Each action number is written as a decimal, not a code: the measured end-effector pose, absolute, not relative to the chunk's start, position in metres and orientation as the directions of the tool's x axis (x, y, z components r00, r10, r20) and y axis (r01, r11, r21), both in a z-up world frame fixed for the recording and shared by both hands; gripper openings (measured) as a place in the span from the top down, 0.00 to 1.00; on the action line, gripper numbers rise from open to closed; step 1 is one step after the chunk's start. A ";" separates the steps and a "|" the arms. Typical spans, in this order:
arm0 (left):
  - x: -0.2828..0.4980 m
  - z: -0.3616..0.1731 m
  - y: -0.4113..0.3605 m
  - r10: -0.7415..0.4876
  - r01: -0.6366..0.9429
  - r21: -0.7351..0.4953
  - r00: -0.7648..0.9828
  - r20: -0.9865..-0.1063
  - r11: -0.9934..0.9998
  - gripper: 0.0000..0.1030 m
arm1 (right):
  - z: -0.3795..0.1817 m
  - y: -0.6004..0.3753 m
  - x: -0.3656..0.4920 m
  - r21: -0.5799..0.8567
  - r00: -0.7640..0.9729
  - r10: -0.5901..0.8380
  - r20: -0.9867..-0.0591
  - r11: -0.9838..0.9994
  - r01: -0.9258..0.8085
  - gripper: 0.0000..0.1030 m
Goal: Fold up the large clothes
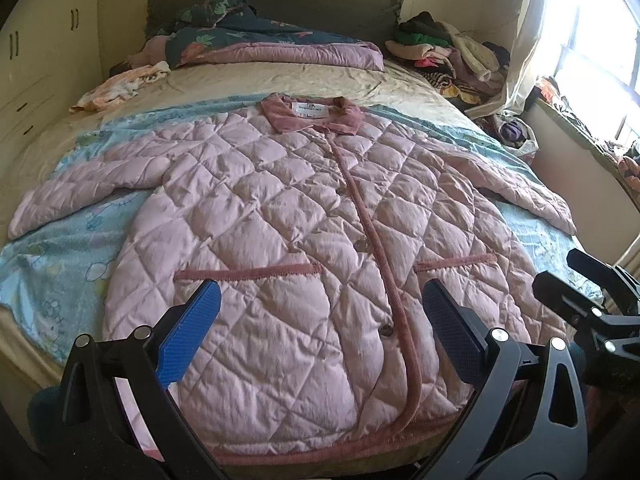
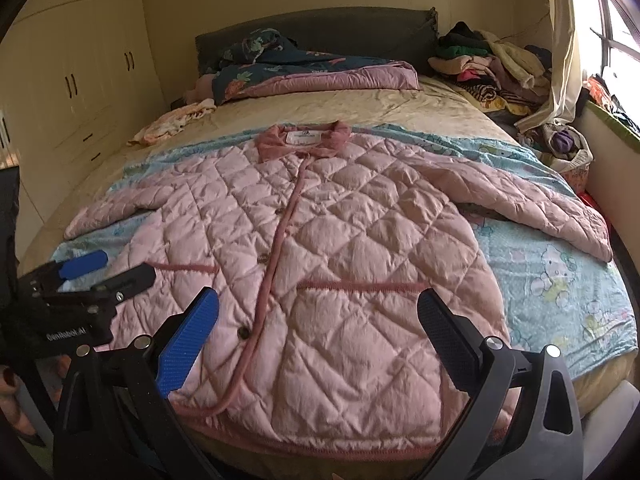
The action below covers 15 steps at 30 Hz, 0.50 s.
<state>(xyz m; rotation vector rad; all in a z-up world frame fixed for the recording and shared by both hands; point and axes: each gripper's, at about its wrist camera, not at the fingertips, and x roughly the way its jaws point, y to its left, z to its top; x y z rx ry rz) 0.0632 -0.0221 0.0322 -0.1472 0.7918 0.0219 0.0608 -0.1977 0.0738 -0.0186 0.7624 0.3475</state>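
Holding both sets of fingers spread wide and empty, I am hovering the left gripper (image 1: 320,332) and the right gripper (image 2: 318,334) above the hem of the pink quilted jacket (image 1: 288,216). It is lying face up and buttoned on the blue cartoon sheet (image 2: 560,276) across the bed (image 2: 360,108), sleeves spread to either side, collar pointing toward the headboard (image 1: 280,4). I am judging the padding as the main risk: puffy and slippery, so a shallow pinch may be catching only the top layer, letting the back drag and the fold spring open.
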 end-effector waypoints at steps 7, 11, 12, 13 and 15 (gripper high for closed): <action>0.086 0.041 -0.019 -0.035 -0.085 -0.135 0.711 -0.702 0.987 0.08 | 0.080 -0.205 0.081 0.127 0.664 0.307 -0.682 0.944 -0.305 0.04; 0.101 0.046 -0.018 -0.031 -0.094 -0.140 0.715 -0.698 0.986 0.08 | 0.085 -0.206 0.092 0.133 0.665 0.310 -0.679 0.943 -0.304 0.04; 0.105 0.048 -0.019 -0.031 -0.094 -0.141 0.719 -0.694 0.986 0.08 | 0.087 -0.207 0.095 0.137 0.665 0.311 -0.678 0.943 -0.302 0.04; 0.108 0.049 -0.019 -0.028 -0.096 -0.138 0.719 -0.694 0.986 0.08 | 0.089 -0.207 0.099 0.136 0.666 0.311 -0.678 0.944 -0.302 0.04; 0.117 0.052 -0.019 -0.037 -0.092 -0.147 0.716 -0.697 0.985 0.08 | 0.093 -0.208 0.104 0.134 0.671 0.308 -0.675 0.945 -0.299 0.04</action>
